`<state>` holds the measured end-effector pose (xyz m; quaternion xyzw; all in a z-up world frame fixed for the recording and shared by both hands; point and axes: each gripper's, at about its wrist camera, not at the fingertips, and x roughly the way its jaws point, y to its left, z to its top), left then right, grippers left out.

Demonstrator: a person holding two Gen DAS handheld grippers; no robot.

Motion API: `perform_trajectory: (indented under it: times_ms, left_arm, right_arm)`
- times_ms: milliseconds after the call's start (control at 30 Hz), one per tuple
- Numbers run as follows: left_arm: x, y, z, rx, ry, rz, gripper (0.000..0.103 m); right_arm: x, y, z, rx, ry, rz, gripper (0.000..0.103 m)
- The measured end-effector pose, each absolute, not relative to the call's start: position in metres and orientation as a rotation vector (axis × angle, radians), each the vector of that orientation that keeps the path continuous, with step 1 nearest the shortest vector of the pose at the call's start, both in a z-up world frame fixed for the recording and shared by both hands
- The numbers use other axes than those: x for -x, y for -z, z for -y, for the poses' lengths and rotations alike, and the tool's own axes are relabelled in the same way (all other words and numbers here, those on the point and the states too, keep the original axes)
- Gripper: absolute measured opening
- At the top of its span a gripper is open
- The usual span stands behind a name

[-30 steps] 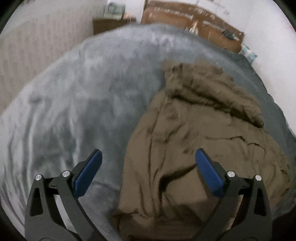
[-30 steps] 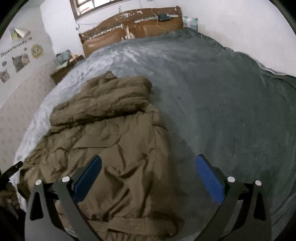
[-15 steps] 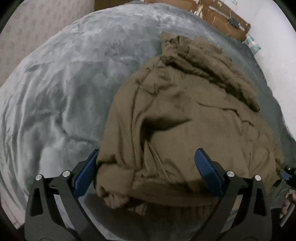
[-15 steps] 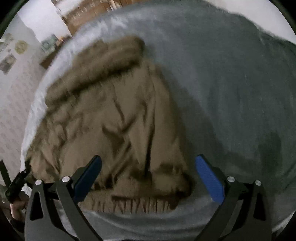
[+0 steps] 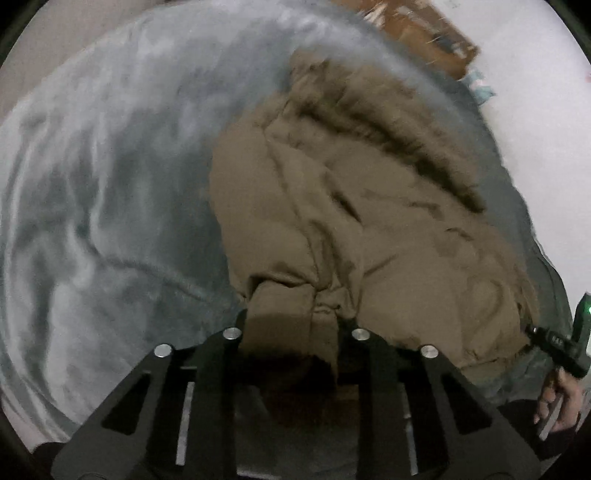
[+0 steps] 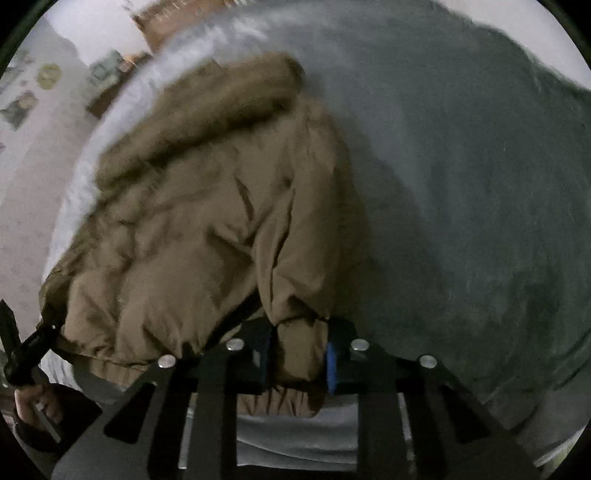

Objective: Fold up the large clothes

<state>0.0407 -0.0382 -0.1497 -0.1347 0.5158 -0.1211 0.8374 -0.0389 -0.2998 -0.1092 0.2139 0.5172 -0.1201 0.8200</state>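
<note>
A brown padded jacket (image 5: 369, 221) with a fur-trimmed hood (image 5: 388, 129) lies crumpled on a grey plush blanket (image 5: 92, 184). My left gripper (image 5: 291, 325) is closing its jaws, and they pinch the jacket's near left hem corner, which bunches up between them. In the right wrist view the jacket (image 6: 203, 221) fills the left half. My right gripper (image 6: 297, 354) is closing too, and its blue pads (image 6: 330, 363) squeeze the near right hem corner. Each view shows the other gripper at its edge, held by a hand (image 5: 557, 398).
The blanket (image 6: 480, 184) covers a bed that spreads wide to the right of the jacket. A brown wooden headboard (image 5: 417, 33) stands at the far end. Pictures hang on the wall (image 6: 22, 96) at the left. The bed's near edge runs just under both grippers.
Both grippers tipped down onto the jacket's near hem, then went from wide open to pinched on it. The fabric now bunches between each pair of jaws.
</note>
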Motion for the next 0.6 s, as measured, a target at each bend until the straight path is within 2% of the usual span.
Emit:
perform_trajectory:
  times_ms: [367, 467, 600]
  left_arm:
    - [0.029, 0.044, 0.037, 0.144, 0.355, -0.888, 0.019]
    - [0.017, 0.031, 0.041, 0.124, 0.358, -0.852, 0.019]
    - [-0.042, 0.026, 0.042, 0.212, 0.368, -0.846, 0.022]
  right_arm:
    - [0.089, 0.007, 0.309, -0.383, 0.214, -0.872, 0.019]
    - [0.075, -0.01, 0.31, -0.347, 0.208, -0.837, 0.02]
    - [0.021, -0.019, 0.334, -0.398, 0.217, -0.795, 0.021]
